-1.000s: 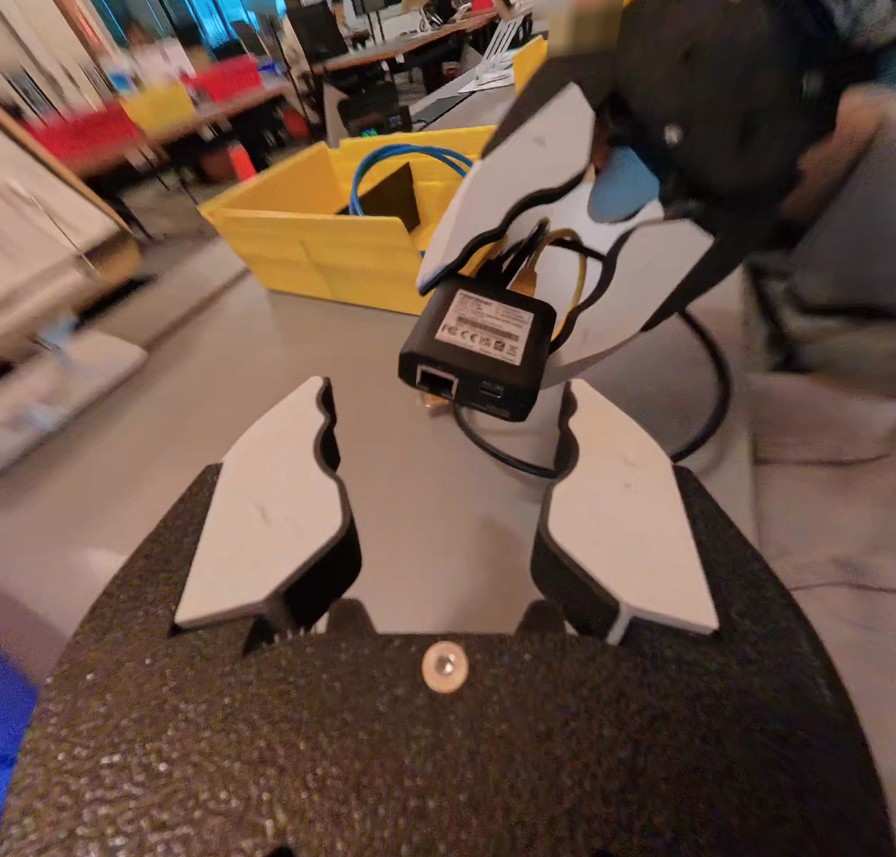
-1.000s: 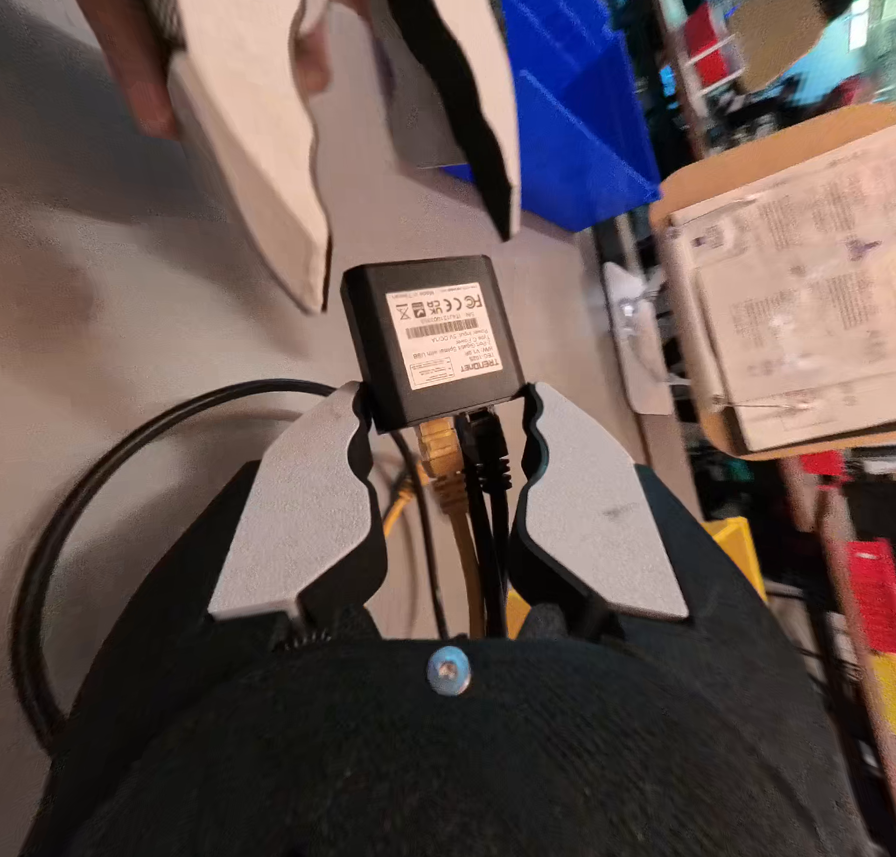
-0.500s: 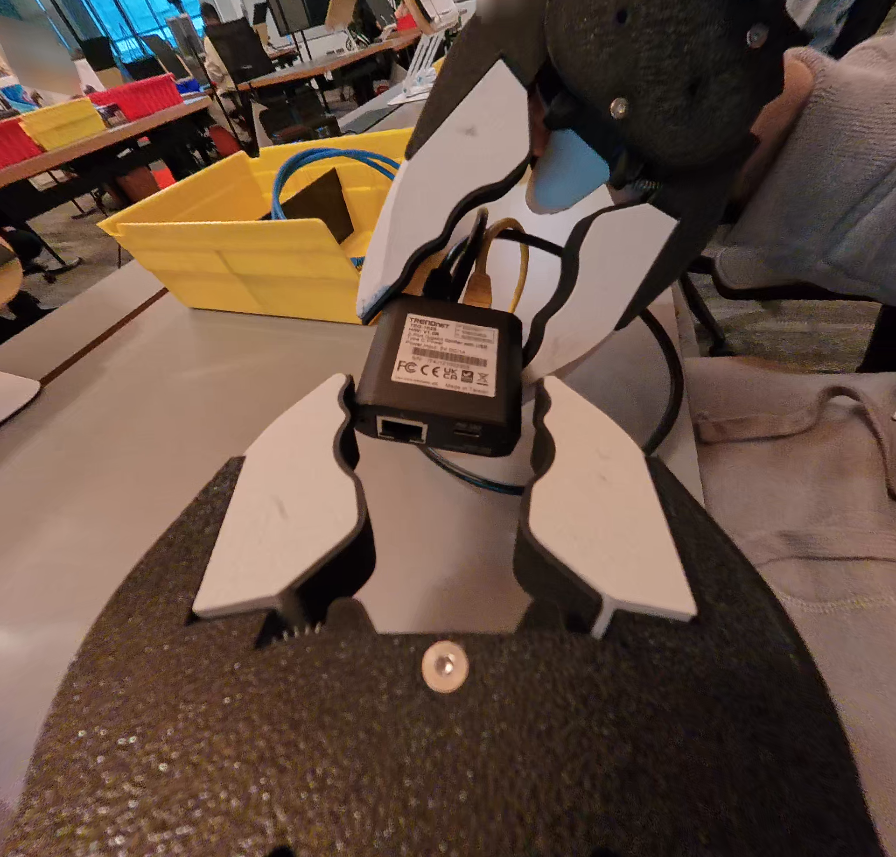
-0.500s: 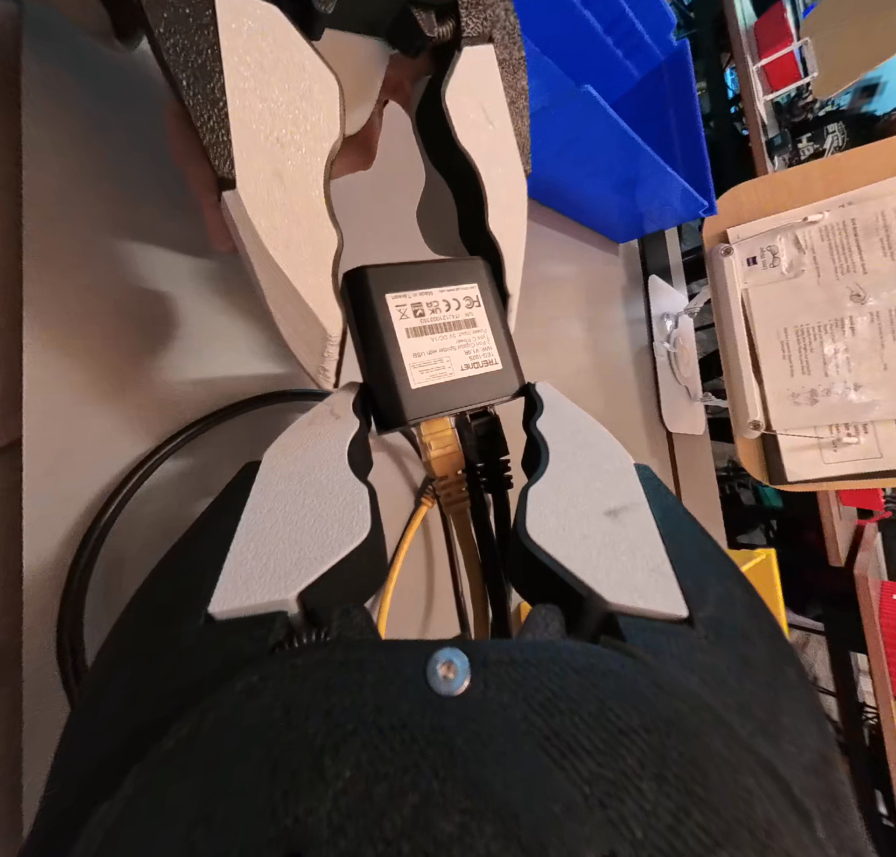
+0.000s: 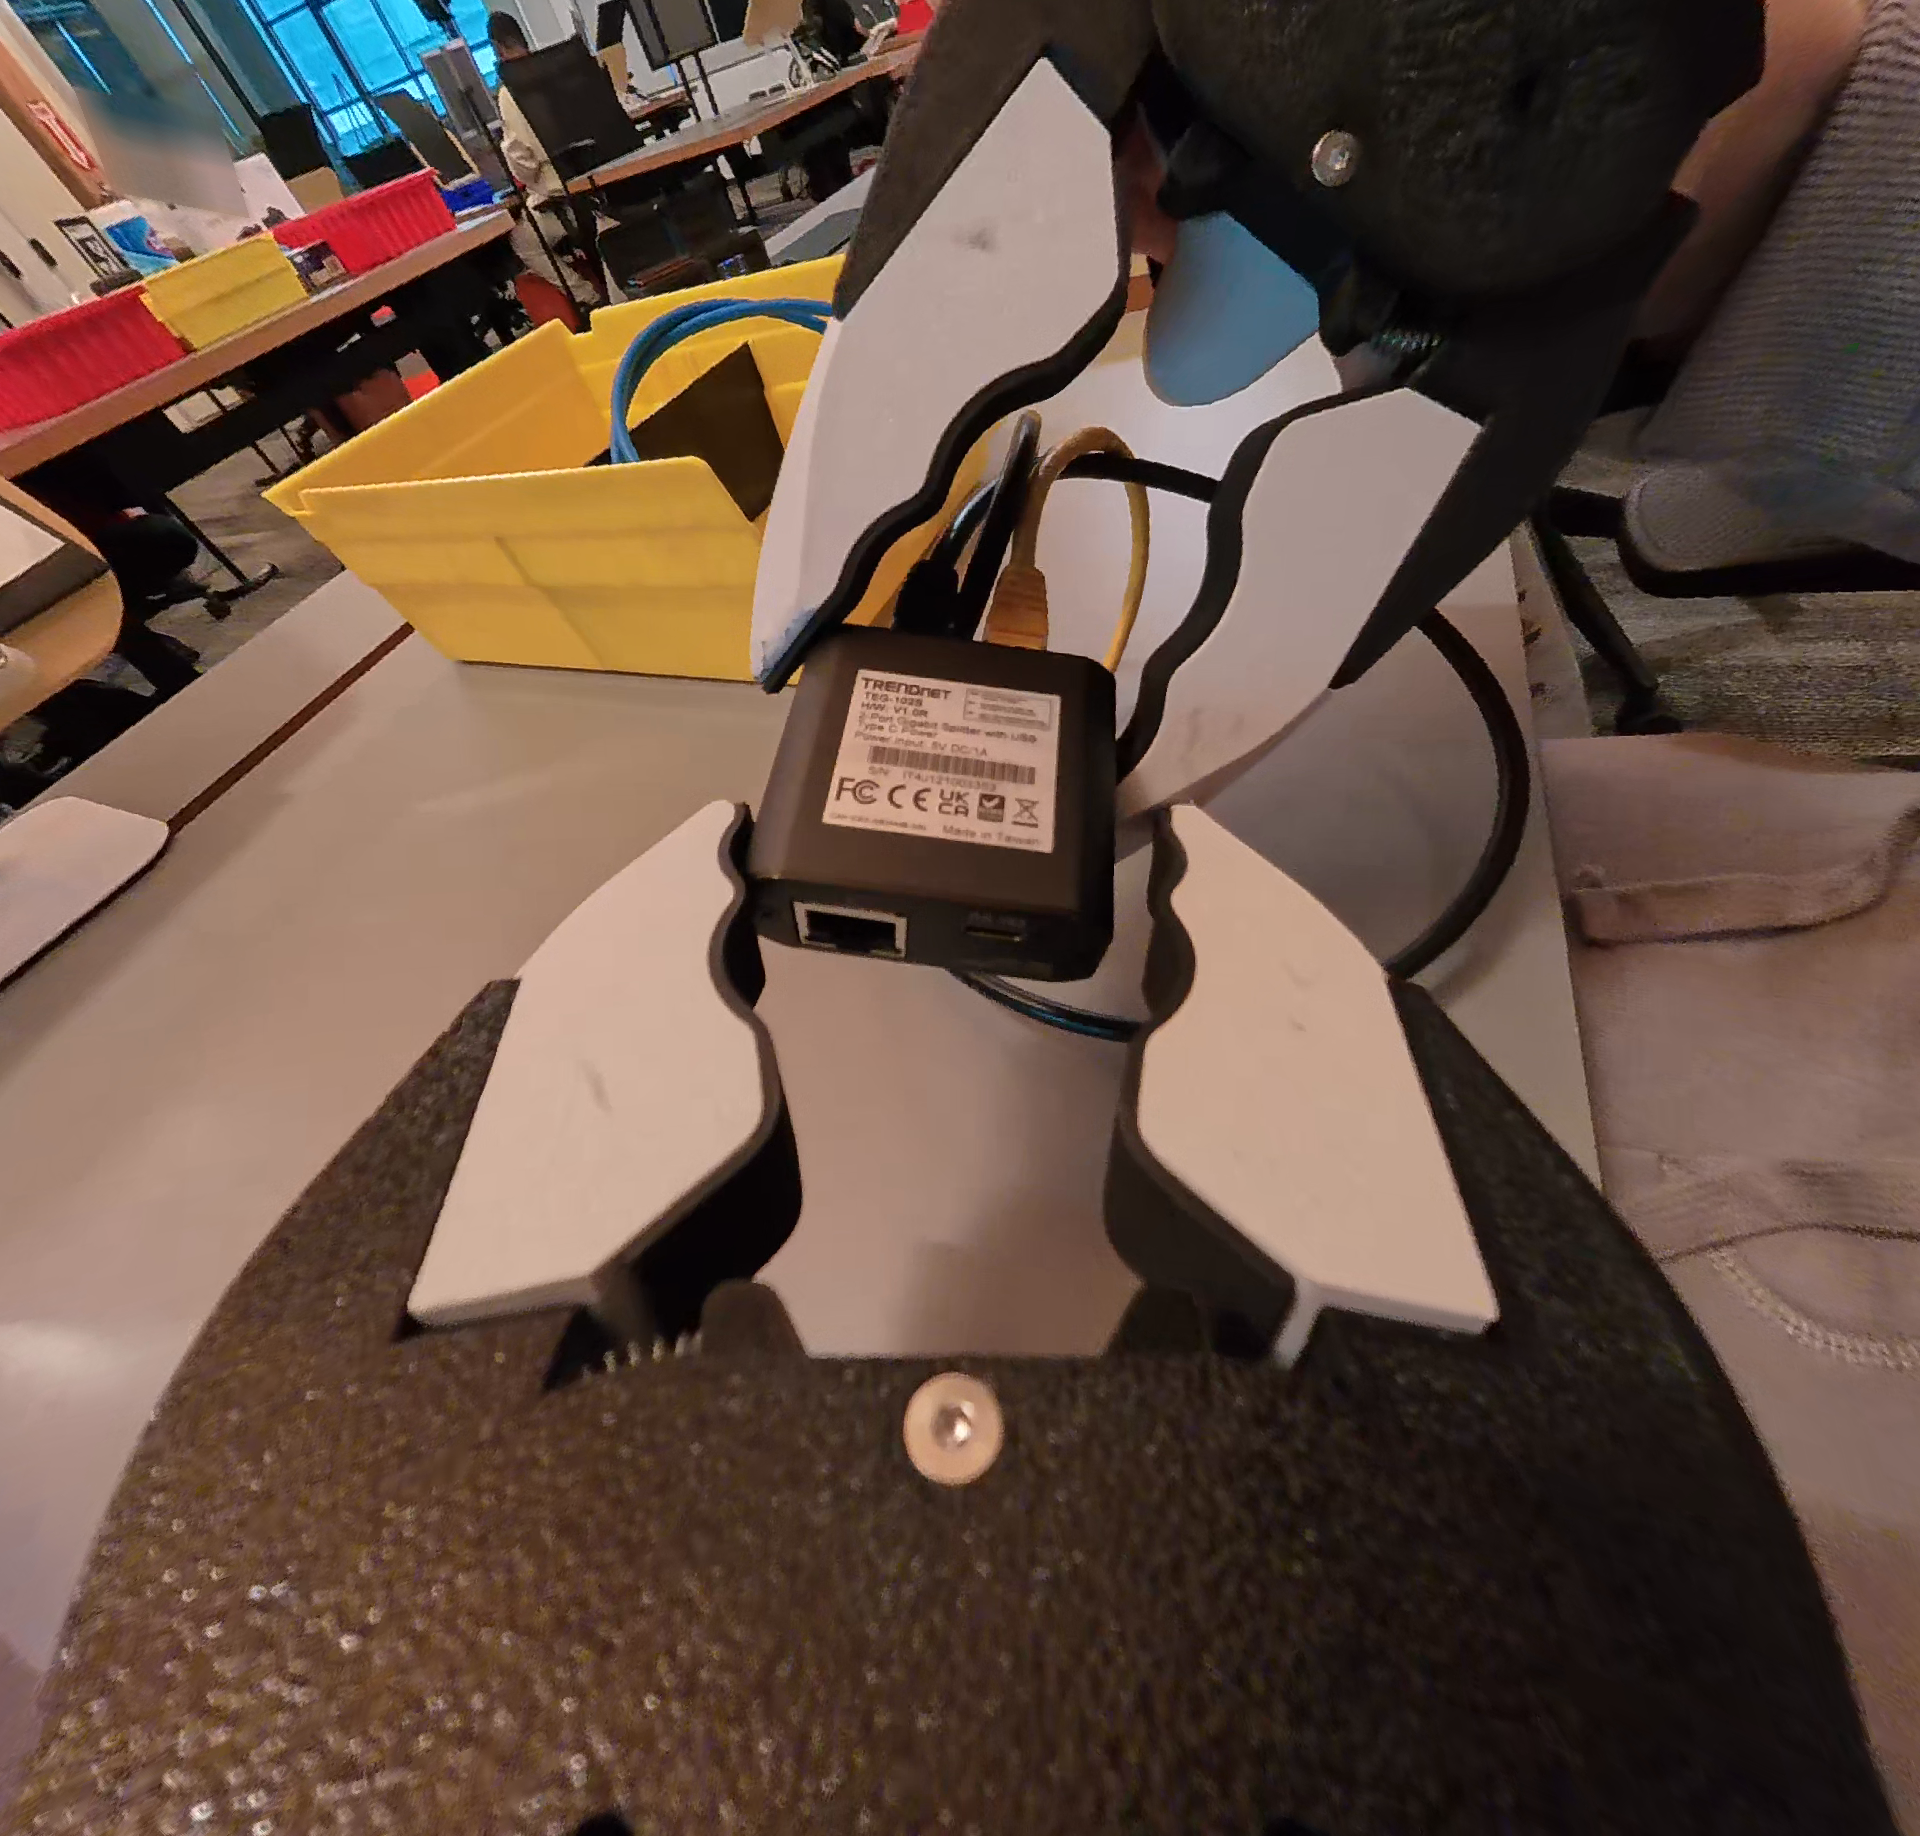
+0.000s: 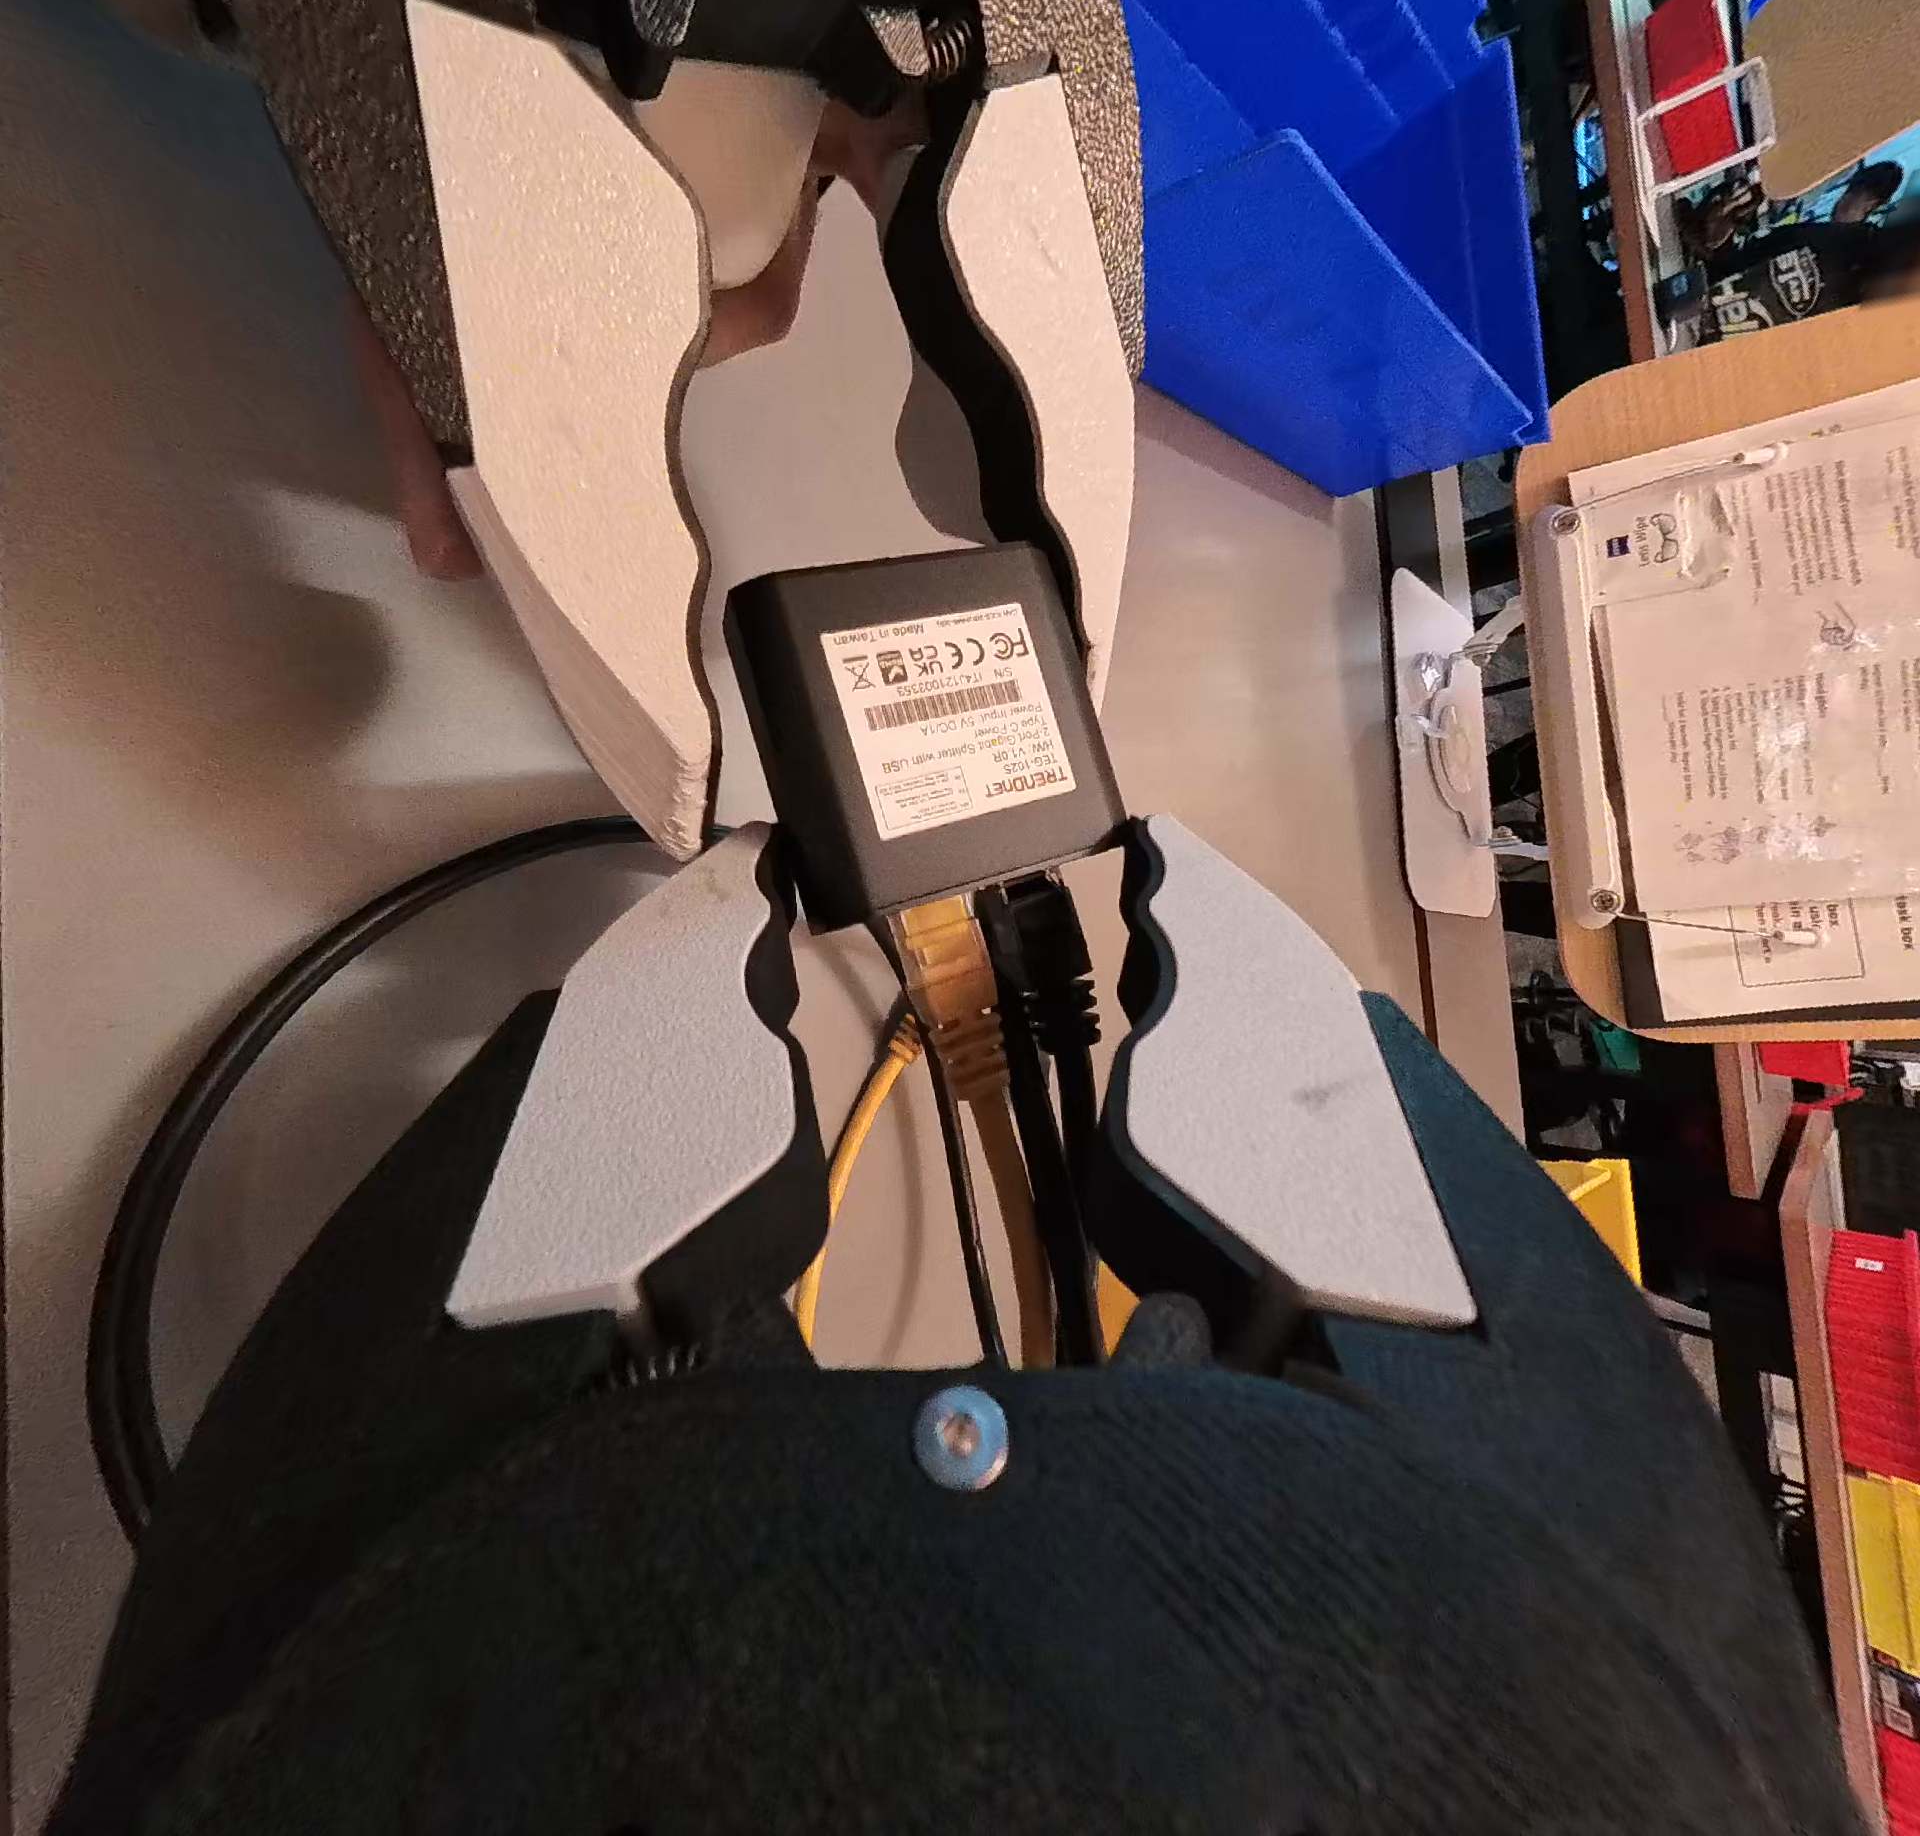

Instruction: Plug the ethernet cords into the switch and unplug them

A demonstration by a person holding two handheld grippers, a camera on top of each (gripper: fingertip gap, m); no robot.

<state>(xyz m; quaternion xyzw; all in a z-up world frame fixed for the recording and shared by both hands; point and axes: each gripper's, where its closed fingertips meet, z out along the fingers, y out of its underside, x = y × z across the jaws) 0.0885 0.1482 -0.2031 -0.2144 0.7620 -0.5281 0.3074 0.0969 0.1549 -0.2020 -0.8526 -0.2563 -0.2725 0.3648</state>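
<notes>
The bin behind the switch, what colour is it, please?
Yellow bin; the left wrist view shows it best.

Left wrist view: close, low over the desk (image 5: 312,851), facing the switch (image 5: 935,830).
Right wrist view: close, facing back.
Shared: switch (image 6: 925,737), both fingers.

Matt black plastic switch (image 5: 940,810) (glossy paper label) above smooth grey table (image 5: 364,851).

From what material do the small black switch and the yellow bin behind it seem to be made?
The switch looks like matte black moulded plastic: smooth faces, rounded edges, a soft sheen, and a white paper-like sticker on top. The yellow bin looks like hard, slightly glossy plastic, with thin, straight, evenly coloured walls. Both are judged by look only.
</notes>
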